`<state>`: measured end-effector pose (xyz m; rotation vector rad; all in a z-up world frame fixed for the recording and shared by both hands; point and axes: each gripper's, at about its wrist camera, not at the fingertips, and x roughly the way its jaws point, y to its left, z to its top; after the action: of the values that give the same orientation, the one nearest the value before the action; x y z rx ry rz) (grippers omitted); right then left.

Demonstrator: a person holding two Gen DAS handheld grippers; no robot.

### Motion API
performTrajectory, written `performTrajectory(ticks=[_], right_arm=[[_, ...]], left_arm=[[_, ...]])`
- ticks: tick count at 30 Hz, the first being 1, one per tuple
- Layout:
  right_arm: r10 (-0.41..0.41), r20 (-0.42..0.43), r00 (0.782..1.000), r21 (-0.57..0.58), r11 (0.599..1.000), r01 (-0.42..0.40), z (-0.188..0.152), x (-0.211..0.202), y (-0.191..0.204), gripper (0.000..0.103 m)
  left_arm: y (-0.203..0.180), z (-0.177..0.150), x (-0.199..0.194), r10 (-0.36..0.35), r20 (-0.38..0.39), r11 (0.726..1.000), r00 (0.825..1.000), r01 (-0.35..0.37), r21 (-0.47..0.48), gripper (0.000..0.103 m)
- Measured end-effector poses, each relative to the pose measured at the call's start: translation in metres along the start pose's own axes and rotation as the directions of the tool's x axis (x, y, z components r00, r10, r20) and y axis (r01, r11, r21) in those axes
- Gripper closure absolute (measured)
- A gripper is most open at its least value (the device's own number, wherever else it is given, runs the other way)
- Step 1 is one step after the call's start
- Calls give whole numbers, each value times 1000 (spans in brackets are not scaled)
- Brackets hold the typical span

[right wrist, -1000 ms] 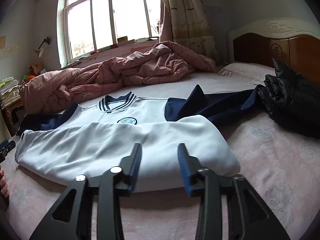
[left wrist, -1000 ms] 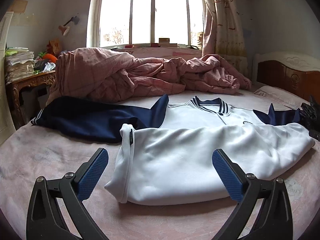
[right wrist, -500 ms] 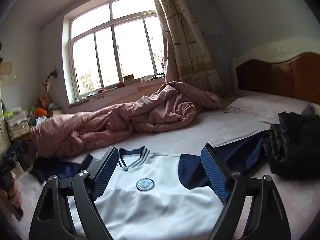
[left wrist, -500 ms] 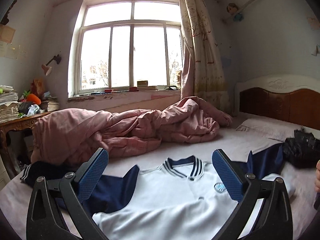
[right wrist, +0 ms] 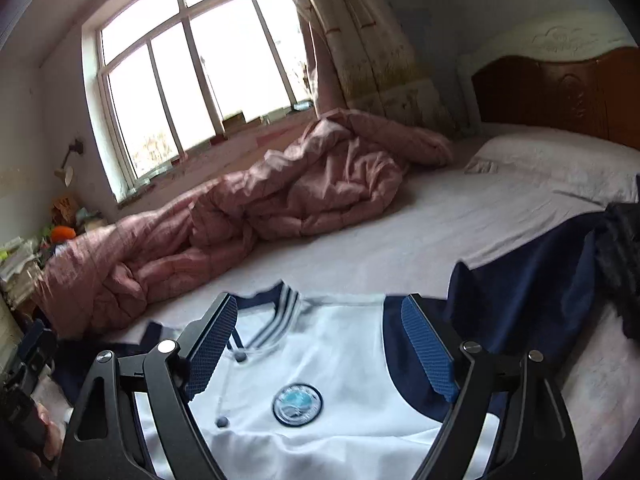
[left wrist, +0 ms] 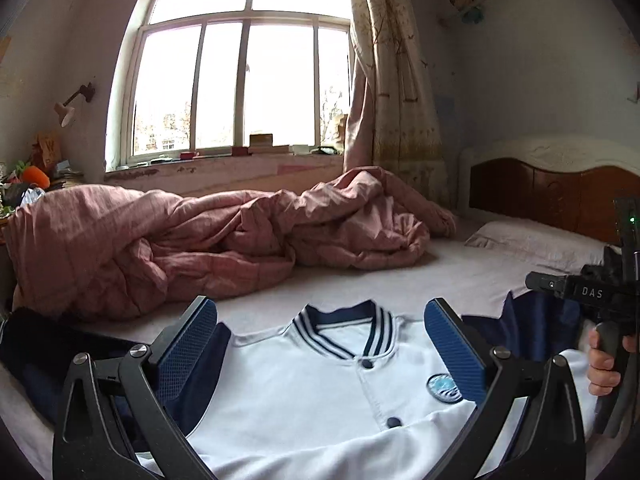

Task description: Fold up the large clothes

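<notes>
A white jacket (left wrist: 304,392) with navy sleeves and a striped collar (left wrist: 344,332) lies front-up on the bed, its lower part folded up over the chest. My left gripper (left wrist: 320,320) hovers above the chest, open, with nothing between its blue pads (left wrist: 188,348). The right gripper (right wrist: 318,308) also stands open and empty over the jacket (right wrist: 344,360), above the round badge (right wrist: 297,404). One navy sleeve (right wrist: 528,280) spreads to the right. In the left wrist view a hand (left wrist: 604,372) holds the right gripper's handle at the right edge.
A crumpled pink quilt (left wrist: 208,240) lies across the far side of the bed below the window (left wrist: 244,72). A pillow (right wrist: 560,168) and wooden headboard (right wrist: 560,92) are at the right. A black garment (right wrist: 624,264) lies beside the navy sleeve. A cluttered table (right wrist: 24,256) stands at the left.
Both grippers rose and moved forward from the jacket's folded lower edge to above its chest and collar. The right gripper's jaws went from narrow to wide; the left stayed open.
</notes>
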<state>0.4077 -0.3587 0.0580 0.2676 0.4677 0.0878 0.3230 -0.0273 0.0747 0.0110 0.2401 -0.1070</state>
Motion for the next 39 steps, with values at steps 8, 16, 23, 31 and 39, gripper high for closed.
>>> performTrajectory(ticks=[8,16,23,31,39], right_arm=[[-53,-102,993,-77,996,46,-4,34,-31,17],[-380,-179,907,106,909,402,32,48,-147,27],[-485,-278,829,208,812,545,14,56,-237,34],[-413,-182,892,358,817,451,1,56,-269,98],[-265,-13,964,148,953,264,19,42,-189,99]], left_arm=[[21,-59,65,92,-186,995,978,-98,-26,0],[39,-64,68,76,-218,988,973,-103,-116,0],[28,-60,66,18,-196,996,981,-34,-80,0],[21,-57,59,10,-160,998,987,-18,-54,0],[22,-57,59,13,-156,998,988,-22,-52,0]])
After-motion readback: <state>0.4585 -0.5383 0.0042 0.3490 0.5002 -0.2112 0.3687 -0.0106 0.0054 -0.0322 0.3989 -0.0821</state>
